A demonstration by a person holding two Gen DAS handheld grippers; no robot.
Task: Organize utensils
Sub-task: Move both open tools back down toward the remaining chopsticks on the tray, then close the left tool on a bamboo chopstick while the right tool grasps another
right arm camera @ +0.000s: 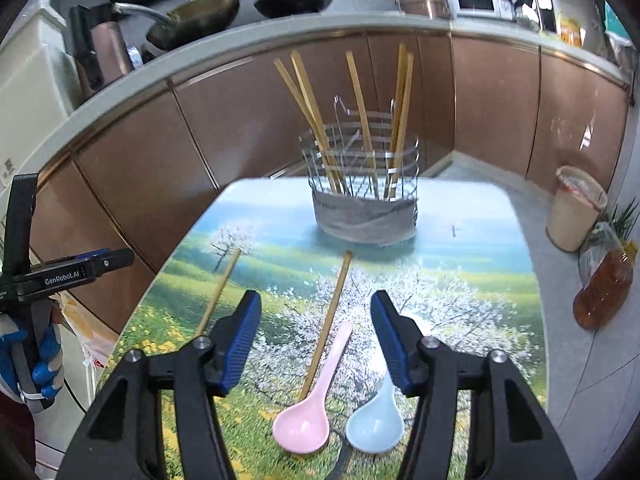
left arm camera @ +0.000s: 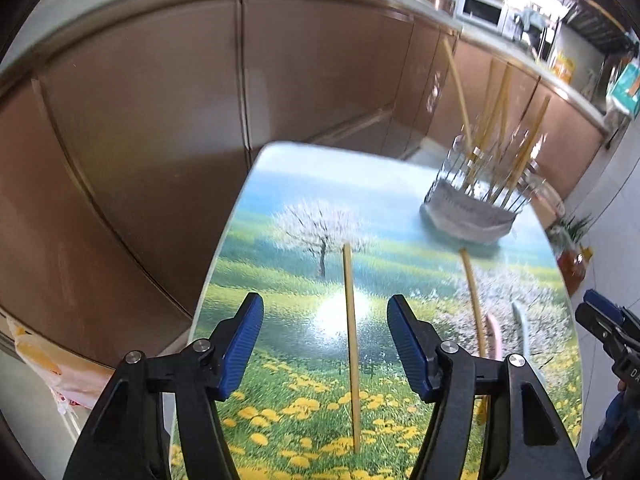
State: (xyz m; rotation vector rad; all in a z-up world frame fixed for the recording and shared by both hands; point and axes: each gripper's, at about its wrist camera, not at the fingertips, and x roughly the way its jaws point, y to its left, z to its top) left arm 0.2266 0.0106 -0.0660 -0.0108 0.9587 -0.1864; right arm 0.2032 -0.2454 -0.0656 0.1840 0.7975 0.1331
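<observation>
On the landscape-print table [right arm camera: 480, 240] stands a wire utensil holder [right arm camera: 362, 200] with several bamboo chopsticks upright in it; it shows blurred in the left wrist view [left arm camera: 476, 200]. One loose chopstick [left arm camera: 351, 340] lies on the table below my left gripper [left arm camera: 324, 308], in line with the gap between its open jaws. My right gripper [right arm camera: 316, 302] is open above a second chopstick [right arm camera: 328, 320], a pink spoon [right arm camera: 316, 400] and a light blue spoon [right arm camera: 376, 420]. Neither gripper touches anything.
Brown cabinet fronts [right arm camera: 240, 128] run close behind the table. Pans [right arm camera: 200, 16] sit on the counter above them. On the floor to the right stand a covered beige tub [right arm camera: 576, 212] and an oil bottle [right arm camera: 604, 288]. The left gripper's side [right arm camera: 80, 268] shows at the table's left edge.
</observation>
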